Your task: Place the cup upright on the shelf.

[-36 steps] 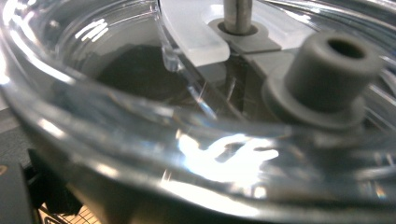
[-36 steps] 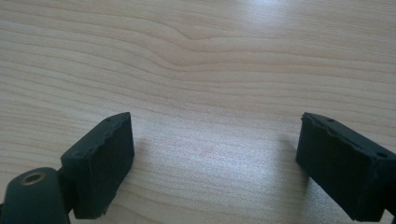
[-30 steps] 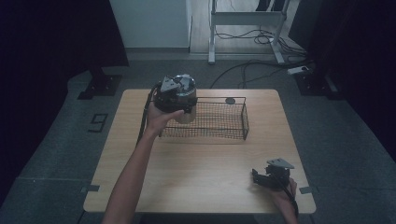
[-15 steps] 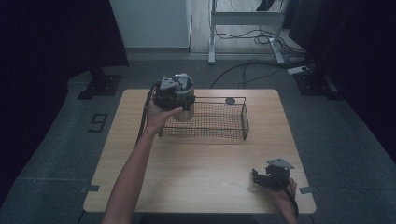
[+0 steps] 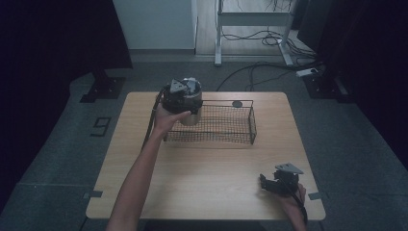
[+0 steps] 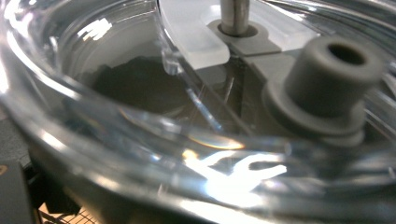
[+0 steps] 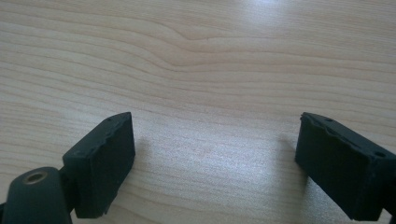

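My left gripper [image 5: 184,102] hangs over the left end of a black wire basket [image 5: 226,140]. It is shut on the rim of a clear round container [image 5: 191,115] that hangs from it, lower part inside the basket. In the left gripper view the container's clear wall [image 6: 116,107] is very close, with a grey knob [image 6: 327,79], a metal rod [image 6: 233,14] and a white plastic piece inside. My right gripper [image 5: 264,182] rests near the table's front right corner. It is open, with bare wood between its fingers [image 7: 100,161].
The wooden table [image 5: 202,183] has free room in front of the basket. A small dark disc [image 5: 237,104] lies on the table behind the basket. Beyond the table are a dark floor, cables and a desk frame.
My left hand has sunk slightly with the container, toward the basket. The right gripper has stayed where it was.
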A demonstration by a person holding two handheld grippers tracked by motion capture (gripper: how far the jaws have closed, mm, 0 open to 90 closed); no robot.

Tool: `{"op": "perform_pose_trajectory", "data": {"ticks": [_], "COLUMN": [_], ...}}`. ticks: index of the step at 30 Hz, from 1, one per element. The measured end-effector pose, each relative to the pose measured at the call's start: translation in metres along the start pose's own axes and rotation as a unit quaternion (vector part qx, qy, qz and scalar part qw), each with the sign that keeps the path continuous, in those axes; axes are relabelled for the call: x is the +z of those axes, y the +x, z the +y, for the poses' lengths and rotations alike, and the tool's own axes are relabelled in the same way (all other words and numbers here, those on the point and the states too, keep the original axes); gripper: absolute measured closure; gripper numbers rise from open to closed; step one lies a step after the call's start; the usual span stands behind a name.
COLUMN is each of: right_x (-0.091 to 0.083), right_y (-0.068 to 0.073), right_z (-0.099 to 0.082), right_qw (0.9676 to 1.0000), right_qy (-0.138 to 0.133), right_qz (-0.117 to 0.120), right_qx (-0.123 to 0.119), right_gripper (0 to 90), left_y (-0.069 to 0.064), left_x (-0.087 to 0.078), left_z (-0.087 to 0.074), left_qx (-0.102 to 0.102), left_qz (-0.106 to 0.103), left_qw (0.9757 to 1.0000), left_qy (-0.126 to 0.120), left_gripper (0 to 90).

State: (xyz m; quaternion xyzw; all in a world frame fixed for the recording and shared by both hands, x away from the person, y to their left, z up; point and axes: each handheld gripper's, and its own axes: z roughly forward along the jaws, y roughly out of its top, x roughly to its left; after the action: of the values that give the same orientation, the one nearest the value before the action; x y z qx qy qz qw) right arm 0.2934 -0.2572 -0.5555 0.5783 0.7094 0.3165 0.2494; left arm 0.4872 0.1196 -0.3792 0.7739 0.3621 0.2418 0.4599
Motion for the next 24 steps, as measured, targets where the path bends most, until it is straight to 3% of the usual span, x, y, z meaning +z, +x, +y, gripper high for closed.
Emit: {"op": "perform_pose_trajectory", "data": {"ticks": [24], "right_x": [0.000], "right_y": [0.000], "right_z": [0.000], "right_qw": [1.0000], "right_qy": [0.000], "right_qz": [0.000], "right_qx": [0.000], "right_gripper": [11.4], "left_y": [0.008], "left_x": [0.027], "left_z": [-0.021], "left_qx": [-0.026], "left_qz": [0.003], "left_qw": [0.9996], "left_qy": [0.013], "left_gripper": [3.7]}}
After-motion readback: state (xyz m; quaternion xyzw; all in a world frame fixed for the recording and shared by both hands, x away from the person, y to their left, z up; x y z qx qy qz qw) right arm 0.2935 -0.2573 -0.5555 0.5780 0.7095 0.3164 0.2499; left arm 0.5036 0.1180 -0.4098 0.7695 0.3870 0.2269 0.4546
